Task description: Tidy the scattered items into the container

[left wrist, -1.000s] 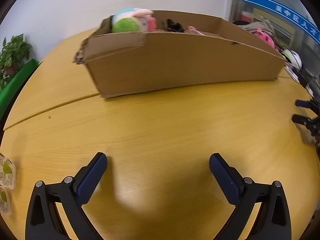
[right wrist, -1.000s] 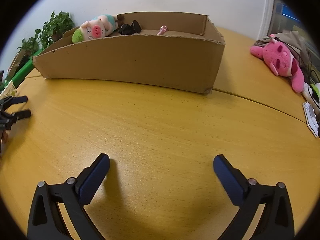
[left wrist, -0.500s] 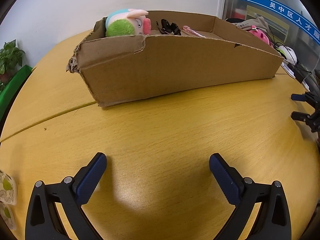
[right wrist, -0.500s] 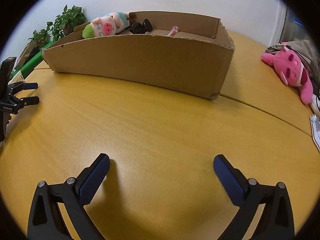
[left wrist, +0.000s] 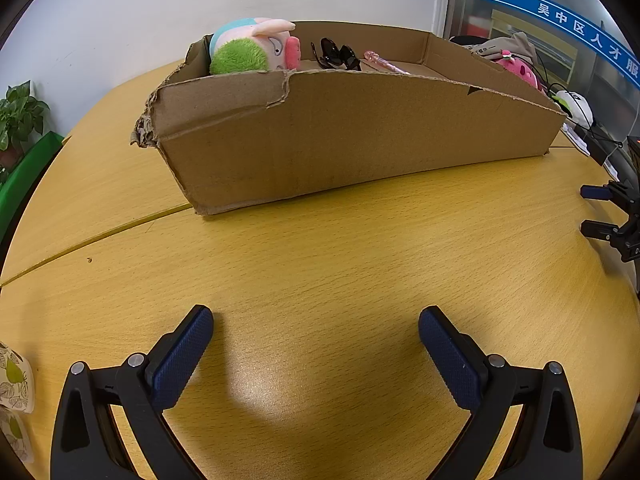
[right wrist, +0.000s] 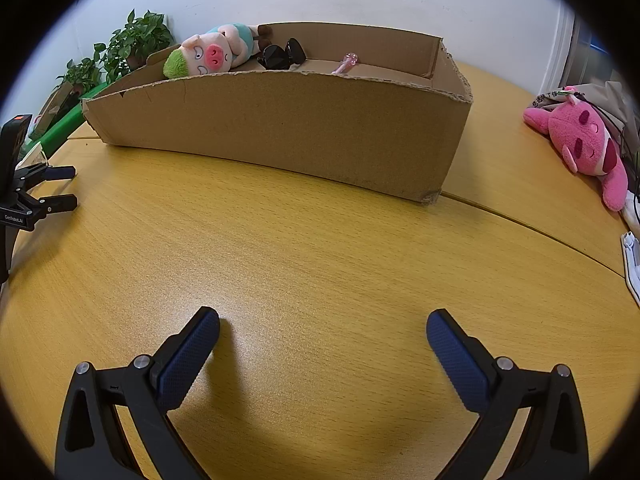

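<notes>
Blue bumpy pads sit on the tips of both claws, and both claws are spread wide apart with nothing between them. The left claw (left wrist: 316, 344) and the right claw (right wrist: 323, 344) hang low over the smooth yellow wooden table (right wrist: 320, 248).

Straight ahead of both claws stands the long brown cardboard box (right wrist: 280, 128), with its long side running left to right across the view. Its edges are torn and rough. Inside it lie a soft pig toy (right wrist: 212, 54) with green fuzzy hair, shiny black sunglasses (right wrist: 282, 56) and a thin pink pen (right wrist: 346, 62).

One fluffy pink toy (right wrist: 580, 148) lies outside the box, on the table far off to the right. The right claw looks nearer to it, so that claw would likely swing right to reach it. The bare table between the claws and the box holds nothing to pick up.
</notes>
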`<state>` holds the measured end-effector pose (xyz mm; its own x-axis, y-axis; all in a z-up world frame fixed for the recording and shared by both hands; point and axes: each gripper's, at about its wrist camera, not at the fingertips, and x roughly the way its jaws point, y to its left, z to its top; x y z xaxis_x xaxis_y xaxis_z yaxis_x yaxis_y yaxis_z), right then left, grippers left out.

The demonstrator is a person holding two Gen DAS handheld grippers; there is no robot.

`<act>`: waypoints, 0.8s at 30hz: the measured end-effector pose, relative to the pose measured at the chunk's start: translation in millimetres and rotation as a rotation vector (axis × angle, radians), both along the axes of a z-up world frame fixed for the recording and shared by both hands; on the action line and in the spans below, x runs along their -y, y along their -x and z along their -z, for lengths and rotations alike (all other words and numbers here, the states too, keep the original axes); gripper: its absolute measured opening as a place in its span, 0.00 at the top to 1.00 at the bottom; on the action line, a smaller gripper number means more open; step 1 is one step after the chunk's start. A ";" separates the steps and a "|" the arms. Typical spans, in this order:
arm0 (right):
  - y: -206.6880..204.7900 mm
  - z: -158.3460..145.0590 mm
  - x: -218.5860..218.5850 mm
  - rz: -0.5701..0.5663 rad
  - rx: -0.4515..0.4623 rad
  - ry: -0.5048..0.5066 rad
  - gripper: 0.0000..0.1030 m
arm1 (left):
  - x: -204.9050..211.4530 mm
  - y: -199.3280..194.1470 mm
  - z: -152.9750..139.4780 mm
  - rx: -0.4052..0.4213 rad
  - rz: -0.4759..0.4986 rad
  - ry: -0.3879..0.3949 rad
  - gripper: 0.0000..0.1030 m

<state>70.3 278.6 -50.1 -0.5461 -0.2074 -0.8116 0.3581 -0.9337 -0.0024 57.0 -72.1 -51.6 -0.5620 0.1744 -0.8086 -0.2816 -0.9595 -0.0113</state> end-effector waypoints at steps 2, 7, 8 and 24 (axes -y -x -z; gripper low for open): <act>-0.1 0.0 0.0 0.000 0.000 0.000 0.00 | 0.0 -0.1 0.0 0.000 0.000 0.000 0.00; -0.2 0.5 0.1 0.000 -0.001 0.000 0.00 | 0.0 0.6 -0.3 0.000 0.000 0.000 0.00; -0.2 0.5 0.0 0.000 -0.001 0.000 0.00 | 0.1 0.6 -0.2 0.000 -0.001 0.000 0.00; -0.4 1.0 0.1 0.000 -0.002 0.000 0.00 | -2.2 -5.4 0.4 -0.004 -0.057 0.003 0.00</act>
